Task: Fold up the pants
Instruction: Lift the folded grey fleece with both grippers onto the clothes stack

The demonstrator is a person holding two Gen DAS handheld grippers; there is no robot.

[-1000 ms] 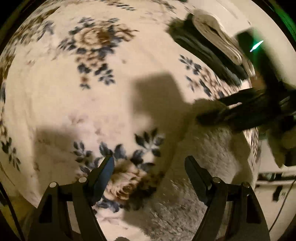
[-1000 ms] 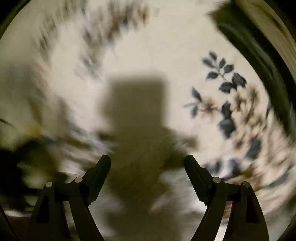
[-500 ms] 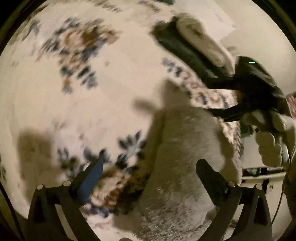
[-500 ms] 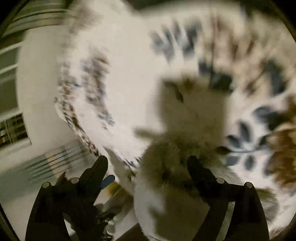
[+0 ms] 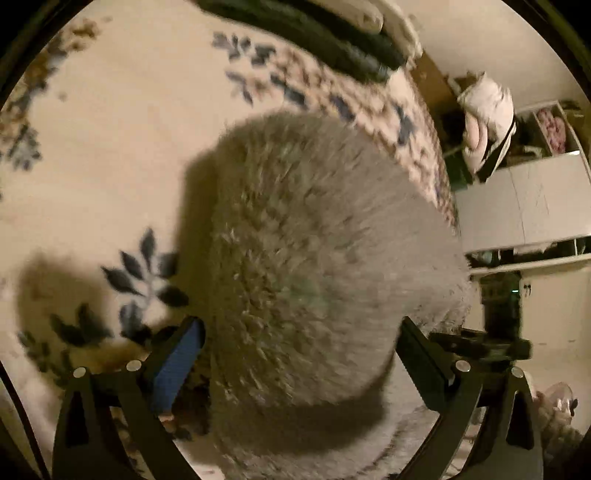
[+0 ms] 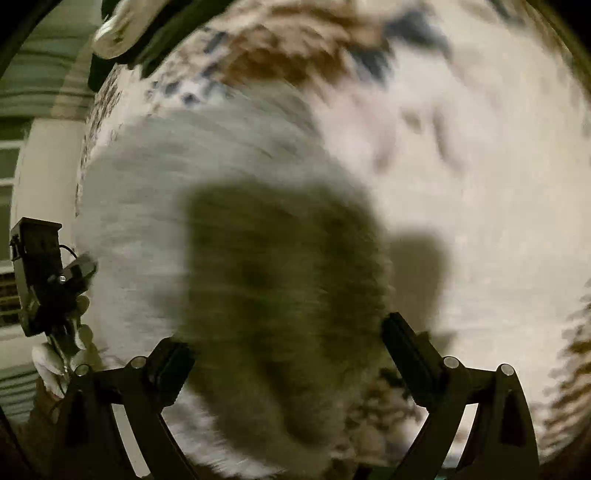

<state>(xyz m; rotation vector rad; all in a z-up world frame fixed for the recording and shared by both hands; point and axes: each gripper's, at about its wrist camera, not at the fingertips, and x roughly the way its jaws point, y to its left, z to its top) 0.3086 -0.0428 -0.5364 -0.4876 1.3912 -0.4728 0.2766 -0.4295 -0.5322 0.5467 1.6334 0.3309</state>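
The grey fluffy pants (image 5: 314,251) lie in a thick folded bundle on the floral bedspread (image 5: 110,155), near its edge. My left gripper (image 5: 299,350) is open, its jaws either side of the bundle's near end, just above it. In the right wrist view the pants (image 6: 192,229) fill the centre and left, blurred by motion. My right gripper (image 6: 288,354) is open over them, casting a dark shadow on the fleece. The left gripper's body and the gloved hand (image 6: 48,291) show at the left edge of the right wrist view.
A pile of folded dark and white clothes (image 5: 332,33) lies at the far side of the bed, also in the right wrist view (image 6: 122,29). White cupboards (image 5: 524,206) and a hanging bag (image 5: 484,122) stand beyond the bed's edge.
Both grippers have swung over to the grey pants, which now fill both views. The right view turned from bare bedspread to the bundle. Both stayed open.
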